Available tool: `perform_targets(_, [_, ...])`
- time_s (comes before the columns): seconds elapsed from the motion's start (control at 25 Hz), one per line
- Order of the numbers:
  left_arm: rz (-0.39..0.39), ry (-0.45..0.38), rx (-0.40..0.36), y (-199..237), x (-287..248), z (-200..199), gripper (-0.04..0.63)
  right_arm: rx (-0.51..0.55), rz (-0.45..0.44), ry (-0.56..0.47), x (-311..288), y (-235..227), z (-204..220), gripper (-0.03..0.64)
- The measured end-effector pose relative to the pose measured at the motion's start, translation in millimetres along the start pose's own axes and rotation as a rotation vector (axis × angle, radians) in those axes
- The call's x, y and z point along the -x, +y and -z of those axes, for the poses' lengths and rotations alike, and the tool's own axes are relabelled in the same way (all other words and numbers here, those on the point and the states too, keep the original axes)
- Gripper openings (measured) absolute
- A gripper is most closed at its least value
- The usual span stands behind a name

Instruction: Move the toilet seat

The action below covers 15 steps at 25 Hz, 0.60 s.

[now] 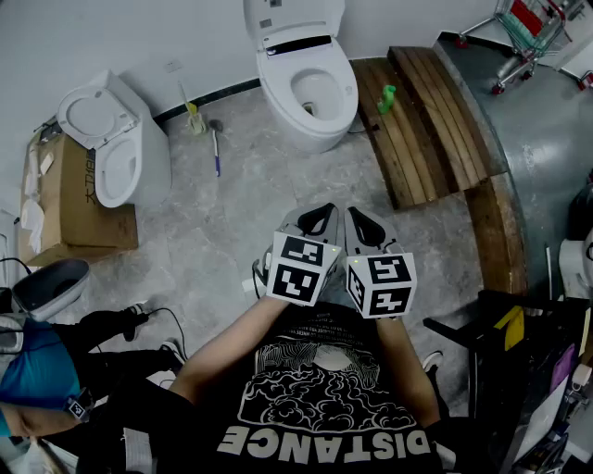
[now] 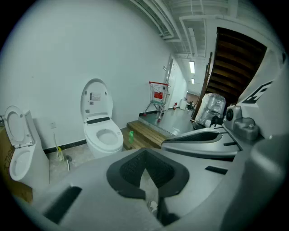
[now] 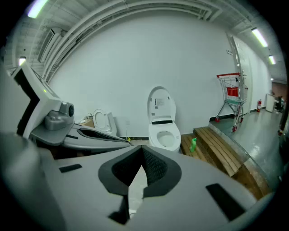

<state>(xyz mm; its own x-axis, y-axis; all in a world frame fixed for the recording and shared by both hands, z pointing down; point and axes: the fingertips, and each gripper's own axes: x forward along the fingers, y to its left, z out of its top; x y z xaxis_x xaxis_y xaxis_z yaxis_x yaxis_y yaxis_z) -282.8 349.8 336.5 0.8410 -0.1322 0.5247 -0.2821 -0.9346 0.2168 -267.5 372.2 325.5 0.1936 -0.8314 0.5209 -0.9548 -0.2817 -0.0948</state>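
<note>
Short of the toilet [image 1: 345,93], left tool [image 1: 323,213], right tool [image 1: 360,218], both closed

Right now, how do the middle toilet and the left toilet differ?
The middle toilet has a dark band and label on its lid; the left toilet has neither. The middle one stands by wooden planks, the left by a cardboard box. Both are white, lids up.

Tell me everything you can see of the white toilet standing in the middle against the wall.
The toilet is glossy white, ceramic-looking, with a rounded base standing on the grey floor. Its lid is raised upright at the wall, with a label inside and a dark strip at the hinge. The seat ring lies down over the oval bowl. A wooden platform sits beside it. Nothing rests on it.
</note>
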Motion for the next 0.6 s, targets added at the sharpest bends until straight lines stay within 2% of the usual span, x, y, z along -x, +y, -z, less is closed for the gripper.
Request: perform_targets(0.6, [0.002, -0.014, 0.023, 28.0, -3.3, -10.0, 0.012, -0.011, 0.002, -0.012, -21.6, 7.2, -16.9, 0.018])
